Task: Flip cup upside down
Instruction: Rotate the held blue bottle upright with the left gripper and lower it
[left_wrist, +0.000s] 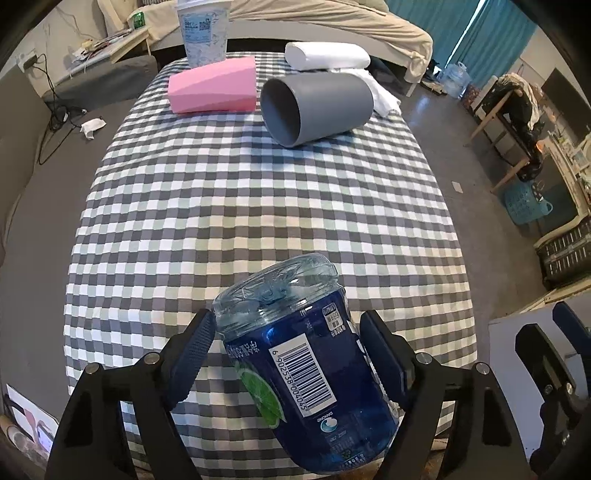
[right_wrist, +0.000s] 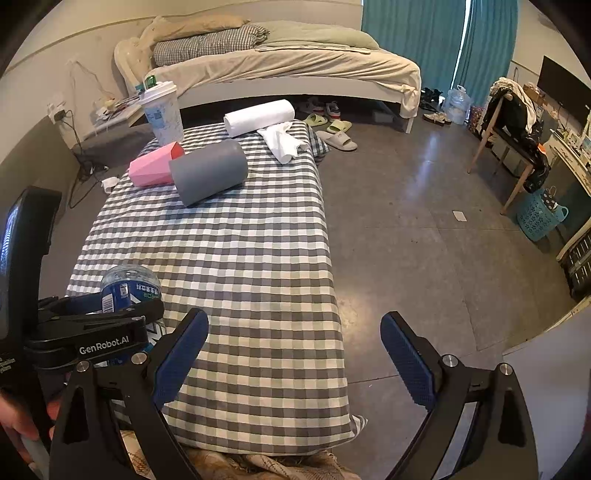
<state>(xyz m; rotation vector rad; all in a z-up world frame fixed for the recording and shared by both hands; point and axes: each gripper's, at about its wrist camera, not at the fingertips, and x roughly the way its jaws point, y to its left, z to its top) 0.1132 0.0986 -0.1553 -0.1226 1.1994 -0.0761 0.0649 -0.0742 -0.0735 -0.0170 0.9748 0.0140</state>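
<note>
Blue-labelled plastic cup (left_wrist: 295, 354), a cut-off bottle with a barcode and a lime picture on its wrap, is gripped between the two fingers of the left gripper (left_wrist: 286, 350); the dark pads are pressed against its opposite sides. The cup is held tilted, its moulded clear base pointed up and away from the camera, above the near end of the checked tablecloth (left_wrist: 258, 206). In the right wrist view the same cup (right_wrist: 129, 288) is seen at the near left corner of the tablecloth (right_wrist: 251, 258), partly hidden behind the left gripper's black body, on which "GenRobot.AI" is printed. The right gripper (right_wrist: 293, 350) is held with its blue-padded fingers spread wide and nothing between them, over the near right edge of the tablecloth where the cloth drops toward the grey floor. At the far end of the tablecloth a grey cup (left_wrist: 317, 107) is laid on its side with its open mouth turned toward the left wrist camera, and a pink cup (left_wrist: 212, 90) is laid on its side just beside it. Beyond the pink cup a lidded paper cup (left_wrist: 205, 33) is stood upright at the far edge, and a white paper roll (left_wrist: 327, 55) with a crumpled white cloth (right_wrist: 282, 140) is placed at the far right corner.
</note>
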